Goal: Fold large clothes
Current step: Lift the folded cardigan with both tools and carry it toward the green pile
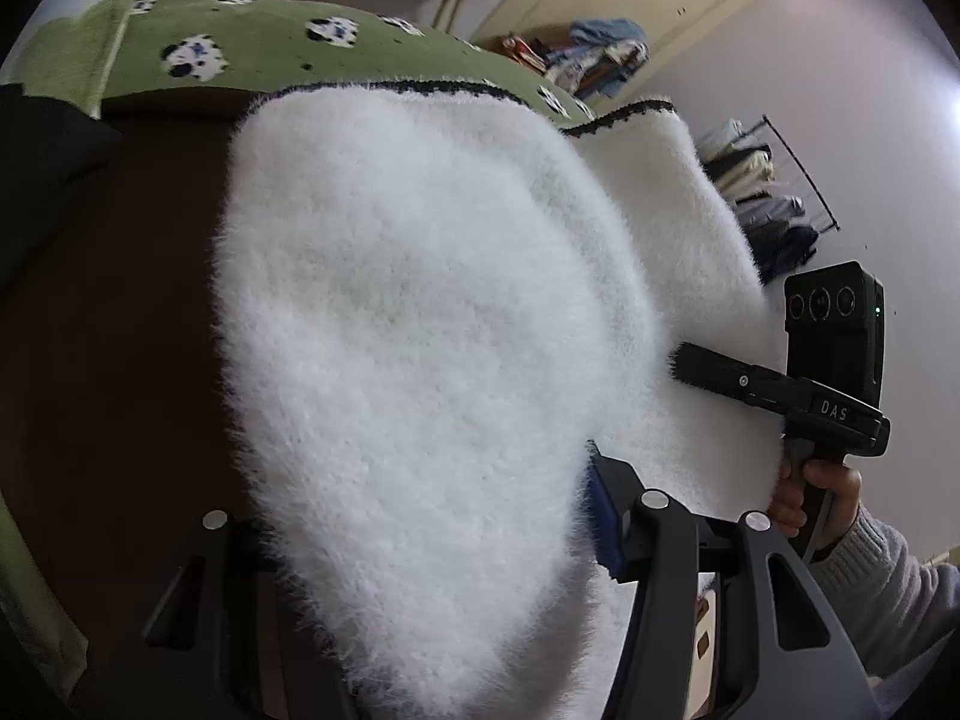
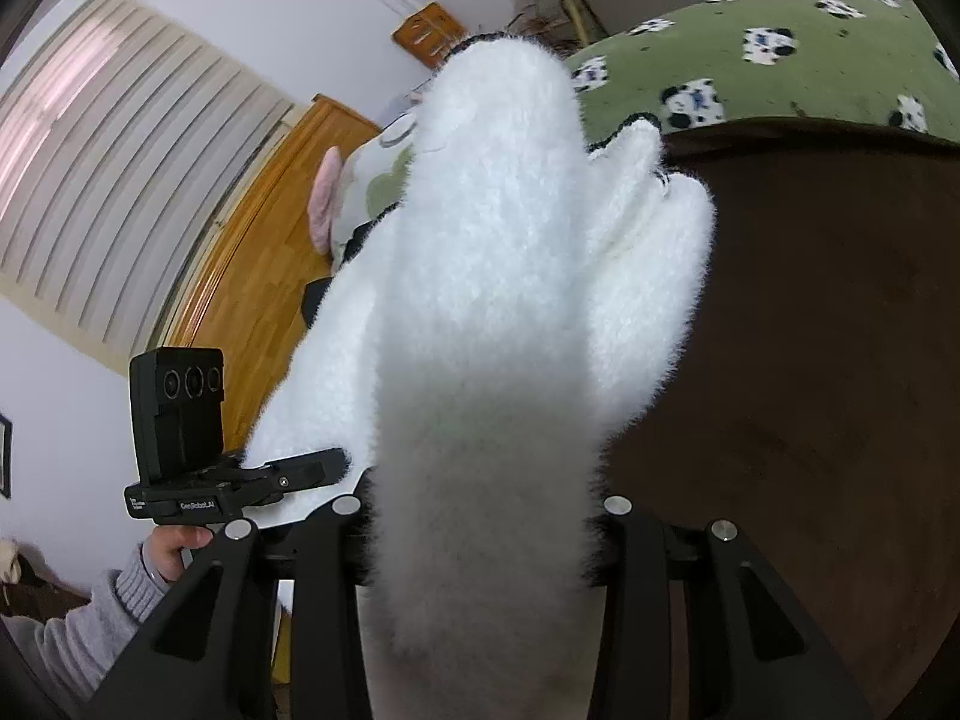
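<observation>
A fluffy white garment (image 1: pixel 408 312) with black trim is held up over a dark brown surface (image 1: pixel 108 300). My left gripper (image 1: pixel 420 546) is shut on its near edge, with the fabric bulging between the fingers. The right gripper (image 1: pixel 684 363) shows in this view, its finger tip buried in the fabric. In the right wrist view the same garment (image 2: pixel 492 300) hangs forward from my right gripper (image 2: pixel 480 534), which is shut on a thick bunch of it. The left gripper (image 2: pixel 336 462) bites the garment's left edge there.
A green bedspread with panda prints (image 1: pixel 270 54) lies beyond the brown surface (image 2: pixel 810 330). A clothes rack (image 1: pixel 774 204) and a pile of clothes (image 1: pixel 600 54) stand by the wall. A wooden headboard (image 2: pixel 252 252) and a plush toy (image 2: pixel 360 192) are to the left.
</observation>
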`<state>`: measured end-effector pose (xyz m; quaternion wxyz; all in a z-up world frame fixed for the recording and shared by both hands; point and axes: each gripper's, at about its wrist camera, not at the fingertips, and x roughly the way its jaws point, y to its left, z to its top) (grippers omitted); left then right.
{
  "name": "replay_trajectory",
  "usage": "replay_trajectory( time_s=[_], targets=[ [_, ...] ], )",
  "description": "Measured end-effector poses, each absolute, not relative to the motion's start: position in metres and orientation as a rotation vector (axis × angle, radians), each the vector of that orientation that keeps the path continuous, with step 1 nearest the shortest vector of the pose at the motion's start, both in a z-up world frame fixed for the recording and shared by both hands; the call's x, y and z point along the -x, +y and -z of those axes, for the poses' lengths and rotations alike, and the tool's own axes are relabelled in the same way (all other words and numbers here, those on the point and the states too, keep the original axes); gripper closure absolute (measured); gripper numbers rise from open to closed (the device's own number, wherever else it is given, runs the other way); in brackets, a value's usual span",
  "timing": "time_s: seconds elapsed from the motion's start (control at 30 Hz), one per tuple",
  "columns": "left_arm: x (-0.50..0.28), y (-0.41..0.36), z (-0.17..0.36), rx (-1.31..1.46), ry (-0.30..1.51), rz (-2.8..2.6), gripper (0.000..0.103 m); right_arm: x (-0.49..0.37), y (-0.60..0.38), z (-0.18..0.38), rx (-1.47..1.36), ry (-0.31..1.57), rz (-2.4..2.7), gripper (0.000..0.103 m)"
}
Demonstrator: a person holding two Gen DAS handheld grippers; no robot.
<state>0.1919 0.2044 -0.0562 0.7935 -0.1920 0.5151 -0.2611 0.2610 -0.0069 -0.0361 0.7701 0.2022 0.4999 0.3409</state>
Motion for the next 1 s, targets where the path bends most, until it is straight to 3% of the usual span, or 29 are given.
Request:
replay_trajectory(
  time_s=[0.23,0.67,1.0],
  targets=[
    [-0.166,0.268,0.041,0.449,1.049,0.463,0.048,-0.27,0.055,0.022,-0.382,1.083,-0.853,0.065],
    [-0.077,0.475,0.017,0.529,0.985,0.179,0.048,-0.268,0.299,0.013,-0.302,1.155,-1.126,0.065],
    [-0.017,0.615,0.076,0.633,0.969,-0.02,0.048,-0.244,0.473,0.069,-0.203,1.252,-1.281,0.065]
  ],
)
